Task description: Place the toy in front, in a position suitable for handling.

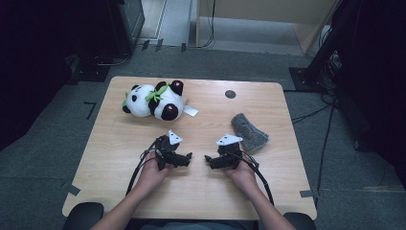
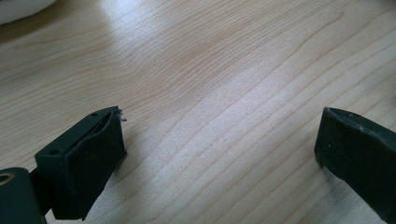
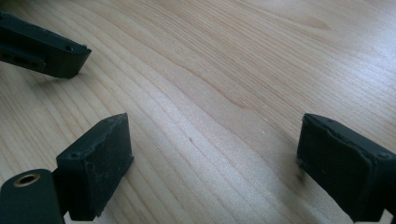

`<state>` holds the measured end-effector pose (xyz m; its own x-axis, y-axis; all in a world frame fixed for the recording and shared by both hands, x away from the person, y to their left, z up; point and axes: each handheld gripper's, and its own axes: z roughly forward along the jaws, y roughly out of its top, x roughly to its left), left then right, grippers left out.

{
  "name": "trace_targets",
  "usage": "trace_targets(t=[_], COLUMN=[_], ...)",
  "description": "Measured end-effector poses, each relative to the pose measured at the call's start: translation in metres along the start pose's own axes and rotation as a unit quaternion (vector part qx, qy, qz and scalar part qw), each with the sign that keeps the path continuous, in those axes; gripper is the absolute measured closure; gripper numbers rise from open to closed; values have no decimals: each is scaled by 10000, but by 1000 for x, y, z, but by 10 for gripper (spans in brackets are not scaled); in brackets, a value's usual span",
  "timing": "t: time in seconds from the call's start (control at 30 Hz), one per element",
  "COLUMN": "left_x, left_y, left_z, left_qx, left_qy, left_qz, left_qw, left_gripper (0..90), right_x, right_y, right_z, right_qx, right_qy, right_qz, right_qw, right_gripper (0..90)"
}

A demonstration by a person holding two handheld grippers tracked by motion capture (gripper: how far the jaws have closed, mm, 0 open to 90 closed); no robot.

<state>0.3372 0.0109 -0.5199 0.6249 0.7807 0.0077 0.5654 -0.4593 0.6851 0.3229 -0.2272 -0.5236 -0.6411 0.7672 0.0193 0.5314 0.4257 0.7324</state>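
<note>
Here I rest my left hand-held gripper (image 1: 187,157) and right hand-held gripper (image 1: 208,159) on the surface (image 1: 115,148), tips facing, both released and grasping nothing. The panda toy (image 1: 155,99) lies beyond the left one, the grey cloth (image 1: 249,132) just beside the right.

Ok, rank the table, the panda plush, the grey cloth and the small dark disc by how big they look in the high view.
1. The wooden table, by far the largest.
2. The panda plush.
3. The grey cloth, clearly smaller than the plush.
4. The dark disc, the smallest.
</note>
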Motion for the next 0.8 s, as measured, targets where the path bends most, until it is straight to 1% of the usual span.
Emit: trace_targets(t=[0.4, 0.8], left_x=[0, 1], left_y=[-1, -2], left_z=[0, -2], left_qx=[-5, -2], left_qy=[-8, -99], left_qz=[-1, 103], left_qw=[10000, 9999], left_gripper=[13, 14], right_x=[0, -1], right_y=[0, -2], right_z=[-1, -2], right_qx=[22, 11], right_qy=[-6, -51], right_qz=[21, 52], right_qw=[10000, 10000], right_gripper=[102, 104])
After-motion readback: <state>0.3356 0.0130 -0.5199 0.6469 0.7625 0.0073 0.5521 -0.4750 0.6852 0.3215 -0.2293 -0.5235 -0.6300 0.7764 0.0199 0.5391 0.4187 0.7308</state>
